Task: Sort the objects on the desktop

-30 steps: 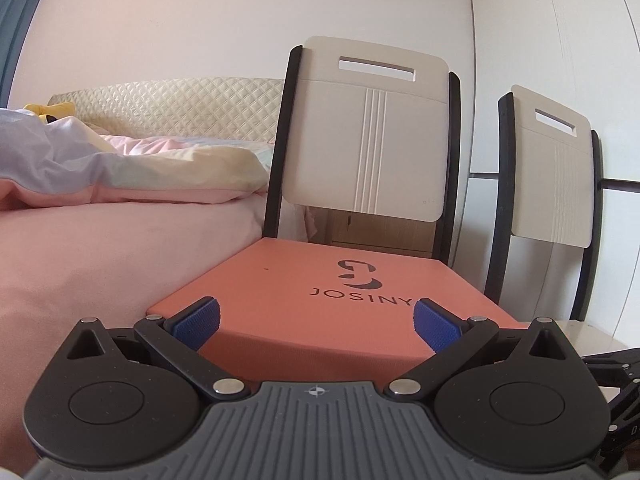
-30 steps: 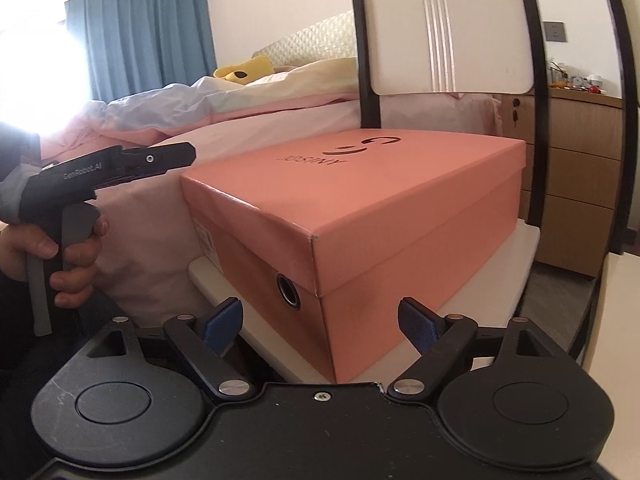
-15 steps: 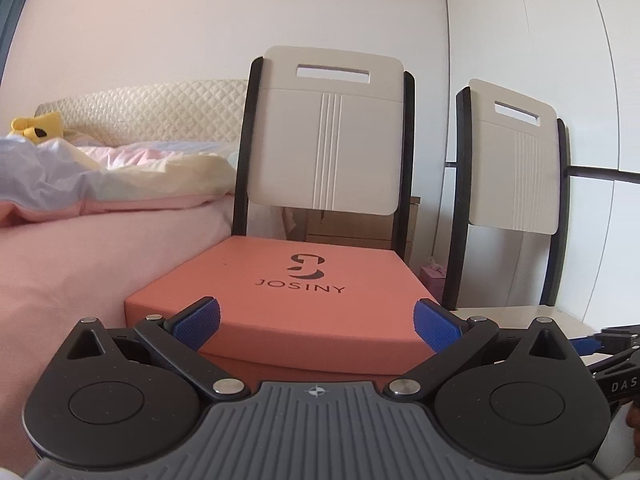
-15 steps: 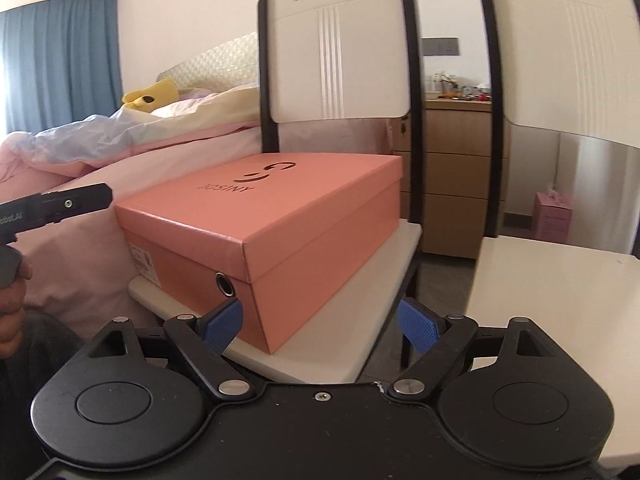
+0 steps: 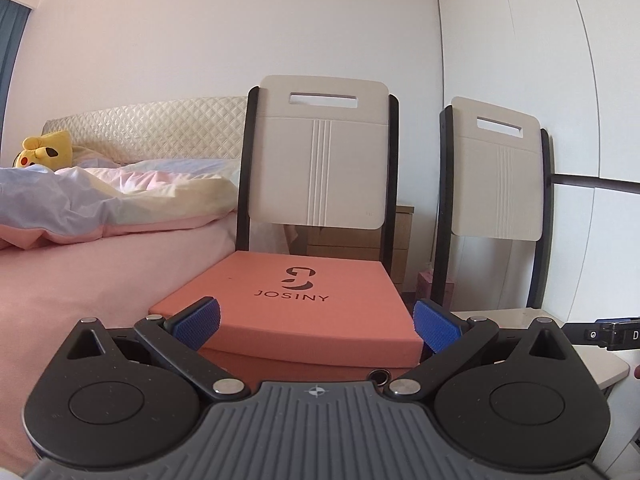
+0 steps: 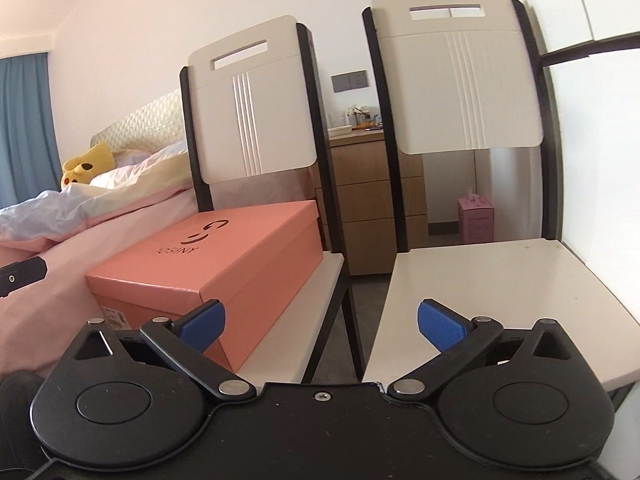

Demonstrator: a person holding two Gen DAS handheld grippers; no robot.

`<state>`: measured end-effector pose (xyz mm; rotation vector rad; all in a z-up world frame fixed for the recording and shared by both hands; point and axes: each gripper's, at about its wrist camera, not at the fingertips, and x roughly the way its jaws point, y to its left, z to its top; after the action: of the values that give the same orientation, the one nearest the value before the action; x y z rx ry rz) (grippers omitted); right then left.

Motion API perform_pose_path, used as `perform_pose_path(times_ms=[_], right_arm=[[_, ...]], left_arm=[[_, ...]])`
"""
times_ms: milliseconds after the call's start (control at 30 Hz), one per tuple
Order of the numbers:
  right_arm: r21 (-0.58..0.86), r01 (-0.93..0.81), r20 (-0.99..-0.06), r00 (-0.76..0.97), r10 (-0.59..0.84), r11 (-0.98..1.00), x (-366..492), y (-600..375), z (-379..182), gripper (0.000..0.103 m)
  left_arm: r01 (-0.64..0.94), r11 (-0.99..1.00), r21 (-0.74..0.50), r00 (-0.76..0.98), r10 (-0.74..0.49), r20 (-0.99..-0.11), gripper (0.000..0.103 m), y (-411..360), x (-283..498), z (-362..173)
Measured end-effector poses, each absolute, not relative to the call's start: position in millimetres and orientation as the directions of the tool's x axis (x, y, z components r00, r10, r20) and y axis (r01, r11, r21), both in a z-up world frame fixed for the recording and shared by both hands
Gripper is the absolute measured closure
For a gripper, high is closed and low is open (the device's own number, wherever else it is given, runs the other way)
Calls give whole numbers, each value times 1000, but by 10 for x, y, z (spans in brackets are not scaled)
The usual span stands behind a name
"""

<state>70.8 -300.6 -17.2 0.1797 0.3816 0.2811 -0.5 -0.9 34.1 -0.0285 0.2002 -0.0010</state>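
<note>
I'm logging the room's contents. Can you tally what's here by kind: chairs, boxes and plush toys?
Chairs: 2, one under the orange shoebox, one with a bare seat
Boxes: 2, orange shoebox, pink box on the floor
Plush toys: 1, yellow
Total: 5

Shoebox (image 6: 224,264) on left chair (image 6: 316,280), bed (image 6: 100,248) at left.

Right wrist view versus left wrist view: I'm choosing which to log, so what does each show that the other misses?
Only the right wrist view shows the grey wall socket, the cluttered top of the wooden drawer unit and the round eyelet-free long side of the salmon-pink lidded cardboard box. Only the left shows the box's metal eyelet. Both show the box, two white chairs, the yellow plush toy and open jaws.
</note>
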Motion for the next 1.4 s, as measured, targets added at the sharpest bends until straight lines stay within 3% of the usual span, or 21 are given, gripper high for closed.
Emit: perform_pose_path(times_ms=[233,667,1400], right_arm=[[221,-181,-283,929,241,958,386,-3001,-101,1],[105,-194,-213,954,213,975,126,-2708,-125,1],[75,-186,-218,956,198,980,236,-2516,-243,1]], left_arm=[[51,998,-43,977,-59,-205,0,-137,-63,435],[23,999,-27,981,-28,-192,0,-147,86,241],[-17,999,-35,979,9,-205,0,-92,163,70]])
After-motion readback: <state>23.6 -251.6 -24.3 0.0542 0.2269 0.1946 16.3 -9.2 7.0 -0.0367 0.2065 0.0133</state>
